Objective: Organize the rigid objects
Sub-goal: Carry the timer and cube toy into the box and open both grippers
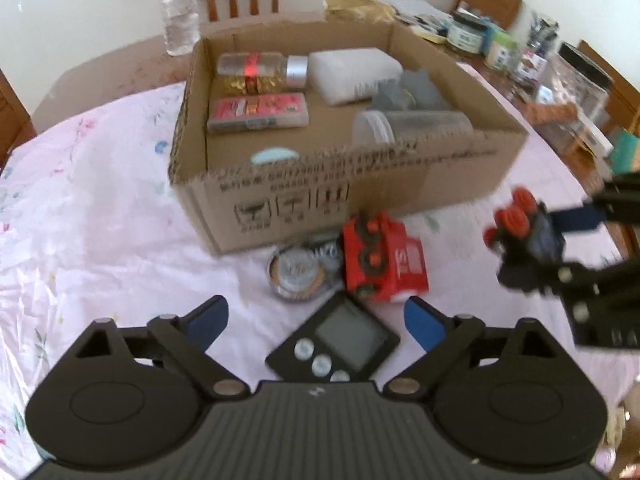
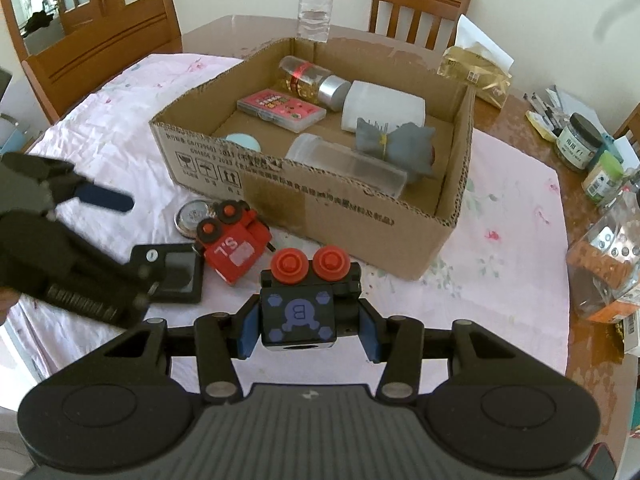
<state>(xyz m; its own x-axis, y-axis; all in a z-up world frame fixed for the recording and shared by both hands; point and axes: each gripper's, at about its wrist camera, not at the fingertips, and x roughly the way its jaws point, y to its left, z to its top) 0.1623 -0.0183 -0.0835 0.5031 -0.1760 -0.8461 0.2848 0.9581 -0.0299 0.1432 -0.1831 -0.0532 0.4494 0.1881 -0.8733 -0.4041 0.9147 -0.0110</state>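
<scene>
An open cardboard box (image 1: 320, 196) (image 2: 440, 216) sits on the pink cloth and holds several items. My right gripper (image 2: 308, 330) is shut on a black toy truck (image 2: 298, 312) with red wheels, held above the cloth in front of the box; it also shows in the left wrist view (image 1: 524, 232). My left gripper (image 1: 316, 320) is open and empty, low over a black digital timer (image 1: 340, 340) (image 2: 176, 268). A red toy truck (image 1: 380, 260) (image 2: 236, 248) lies on its side beside a round metal tin (image 1: 296, 270) (image 2: 194, 216) in front of the box.
Inside the box lie a pink case (image 2: 280, 110), a glitter bottle (image 2: 312, 78), a white block (image 2: 384, 106), a clear jar (image 2: 344, 162), a grey bundle (image 2: 404, 146) and a teal lid (image 2: 242, 142). A water bottle (image 2: 316, 0) and chairs stand behind. Jars (image 2: 580, 144) crowd the right edge.
</scene>
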